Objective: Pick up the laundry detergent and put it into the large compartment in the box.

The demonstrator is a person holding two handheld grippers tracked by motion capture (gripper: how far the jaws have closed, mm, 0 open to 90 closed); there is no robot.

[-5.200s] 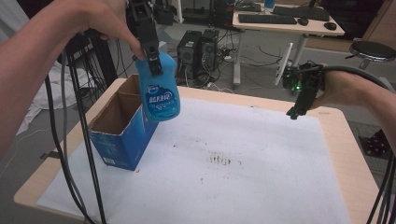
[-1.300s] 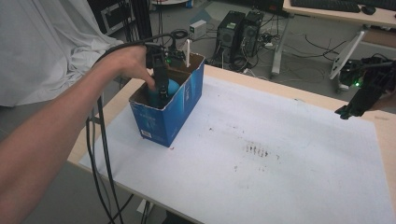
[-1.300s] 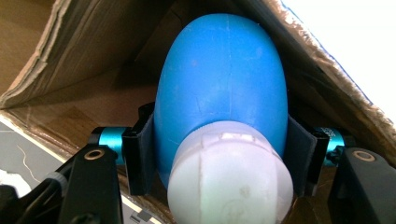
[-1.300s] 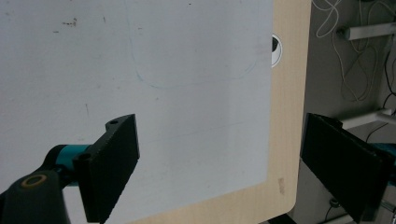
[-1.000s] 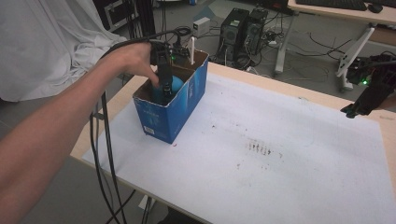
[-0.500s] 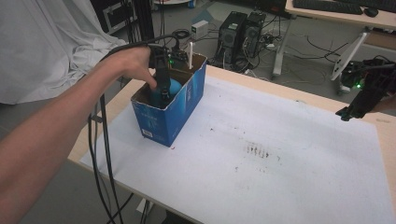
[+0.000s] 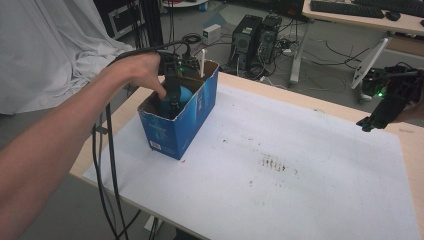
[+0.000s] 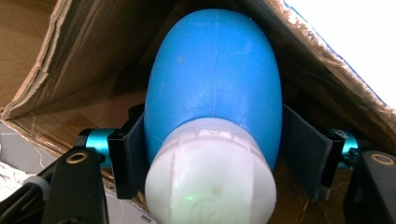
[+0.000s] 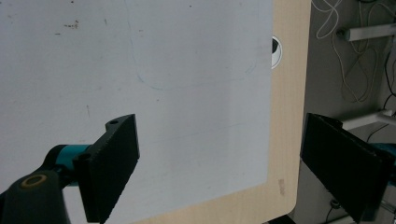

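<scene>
A blue bottle (image 8: pixel 215 84) with a white cap (image 8: pixel 210 182) stands inside the open blue cardboard box (image 7: pixel 175 130) at the table's left. My left gripper (image 7: pixel 172 100) reaches down into the box, and its jaws have just been opening. The bottle (image 7: pixel 182 94) is still between the pads, which sit loosely at its sides. In its own view the left gripper (image 8: pixel 215 154) straddles the bottle's shoulder. My right gripper (image 7: pixel 372 121) hovers over the table's right edge. Its jaws are wide open with nothing between them, seen above the white sheet as the right gripper (image 9: pixel 219 158).
A white paper sheet (image 7: pixel 310 180) covers the wooden table, with dark smudges (image 7: pixel 272 164) near its middle. Cables (image 7: pixel 107 165) hang off the left edge. Computer towers (image 7: pixel 257 35) and a desk stand behind, and a white cloth (image 7: pixel 45 45) hangs at the left.
The bottle went from above the box down into it. In the last second both hands kept still.
</scene>
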